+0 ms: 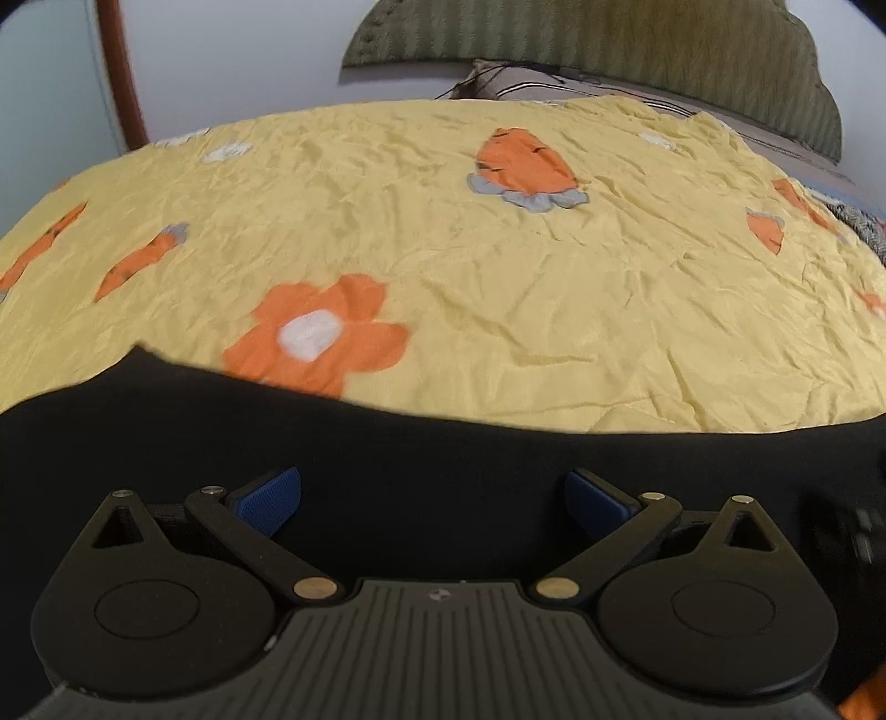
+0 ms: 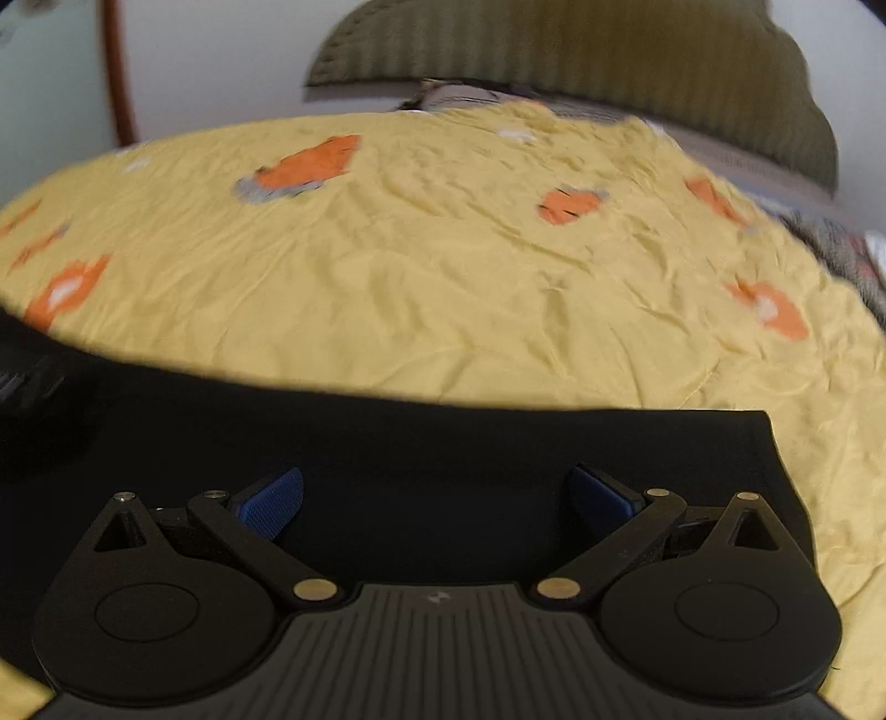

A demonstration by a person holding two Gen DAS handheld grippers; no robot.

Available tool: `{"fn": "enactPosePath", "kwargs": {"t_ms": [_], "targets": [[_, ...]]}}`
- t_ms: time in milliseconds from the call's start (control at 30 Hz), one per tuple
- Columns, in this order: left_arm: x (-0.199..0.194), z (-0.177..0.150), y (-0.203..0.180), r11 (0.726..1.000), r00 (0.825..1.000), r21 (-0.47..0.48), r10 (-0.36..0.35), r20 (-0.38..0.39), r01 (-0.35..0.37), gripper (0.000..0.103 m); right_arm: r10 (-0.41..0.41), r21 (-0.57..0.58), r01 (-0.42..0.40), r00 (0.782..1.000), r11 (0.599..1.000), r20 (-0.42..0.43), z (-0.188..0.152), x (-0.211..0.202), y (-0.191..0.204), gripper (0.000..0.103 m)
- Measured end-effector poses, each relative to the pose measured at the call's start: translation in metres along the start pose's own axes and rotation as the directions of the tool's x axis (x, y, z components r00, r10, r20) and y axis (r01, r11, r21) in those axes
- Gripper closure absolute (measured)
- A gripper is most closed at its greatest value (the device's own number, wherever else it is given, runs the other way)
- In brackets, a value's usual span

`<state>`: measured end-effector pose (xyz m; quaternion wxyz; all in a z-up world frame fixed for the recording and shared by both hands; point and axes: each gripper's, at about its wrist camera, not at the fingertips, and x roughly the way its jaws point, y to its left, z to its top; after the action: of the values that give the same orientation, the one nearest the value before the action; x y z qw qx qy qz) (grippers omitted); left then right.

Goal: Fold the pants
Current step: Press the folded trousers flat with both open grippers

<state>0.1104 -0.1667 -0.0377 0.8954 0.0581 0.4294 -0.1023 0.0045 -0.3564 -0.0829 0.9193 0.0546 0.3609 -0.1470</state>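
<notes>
The black pants [image 2: 498, 443] lie flat across the near edge of the bed [image 1: 498, 266], long axis running left to right under both grippers. Their right end shows a squared corner beside the right gripper [image 2: 434, 498]. The left gripper [image 1: 433, 498] hangs over mid-cloth; both sets of fingers are spread wide, holding nothing.

A wrinkled yellow bedsheet [image 1: 498, 310] printed with orange flowers [image 1: 318, 332] and carrots [image 1: 523, 163] is spread across the bed. At its far edge a striped pillow [image 1: 531, 83] is laid against a green ribbed headboard [image 1: 637, 50]. A white wall [image 1: 232, 55] is seen behind, with a reddish-brown wooden post [image 1: 119, 66] at the left. A dark patterned cloth [image 1: 864, 227] is glimpsed at the right edge.
</notes>
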Motion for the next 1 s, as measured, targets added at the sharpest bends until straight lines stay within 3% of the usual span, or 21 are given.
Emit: {"fn": "enactPosePath", "kwargs": {"t_ms": [133, 367, 500, 567, 633, 733, 800, 867, 933, 1000], "targets": [[-0.021, -0.005, 0.036, 0.999, 1.0, -0.04, 0.002, -0.005, -0.003, 0.001, -0.048, -0.019, 0.049, 0.998, 0.999, 0.042, 0.001, -0.018, 0.009, 0.0], [-0.011, -0.01, 0.11, 0.978, 0.999, -0.208, 0.004, -0.042, -0.013, 0.001, 0.098, -0.193, -0.088, 0.994, 0.977, 0.043, -0.02, -0.045, 0.068, 0.0], [0.006, -0.001, 0.104, 0.991, 0.996, -0.105, 0.081, -0.047, -0.086, 0.0, 0.119, -0.269, -0.115, 0.993, 0.956, -0.004, -0.018, -0.025, 0.1, 0.0], [0.014, 0.004, 0.101, 0.991, 0.994, -0.086, 0.106, -0.01, -0.107, 0.0, 0.137, -0.267, -0.126, 0.99, 0.955, 0.024, -0.012, -0.011, 0.105, 0.0], [0.02, 0.011, 0.102, 0.991, 0.994, -0.083, 0.107, 0.011, -0.106, 0.0, 0.147, -0.195, -0.14, 0.989, 0.971, 0.021, 0.0, 0.002, 0.098, 0.0], [0.017, 0.019, 0.107, 0.993, 0.997, -0.092, 0.072, -0.018, -0.073, 0.001, 0.073, -0.161, -0.069, 0.997, 0.985, 0.022, 0.007, -0.006, 0.096, 0.0], [0.006, 0.016, 0.108, 0.996, 0.999, -0.086, 0.04, -0.001, -0.04, 0.0, 0.113, -0.195, -0.105, 0.993, 0.975, 0.033, 0.0, -0.024, 0.096, 0.0], [0.003, 0.011, 0.103, 0.997, 0.998, -0.056, 0.059, -0.004, -0.06, 0.0, 0.17, -0.21, -0.164, 0.985, 0.964, 0.009, -0.01, -0.032, 0.097, 0.0], [0.015, 0.012, 0.099, 0.995, 0.996, -0.052, 0.084, -0.028, -0.085, 0.0, 0.161, -0.229, -0.161, 0.987, 0.96, -0.02, -0.013, -0.022, 0.103, 0.0], [0.022, 0.016, 0.098, 0.992, 0.995, -0.079, 0.096, -0.004, -0.096, 0.0, 0.176, -0.183, -0.171, 0.984, 0.968, 0.012, -0.01, -0.008, 0.101, 0.0]]}}
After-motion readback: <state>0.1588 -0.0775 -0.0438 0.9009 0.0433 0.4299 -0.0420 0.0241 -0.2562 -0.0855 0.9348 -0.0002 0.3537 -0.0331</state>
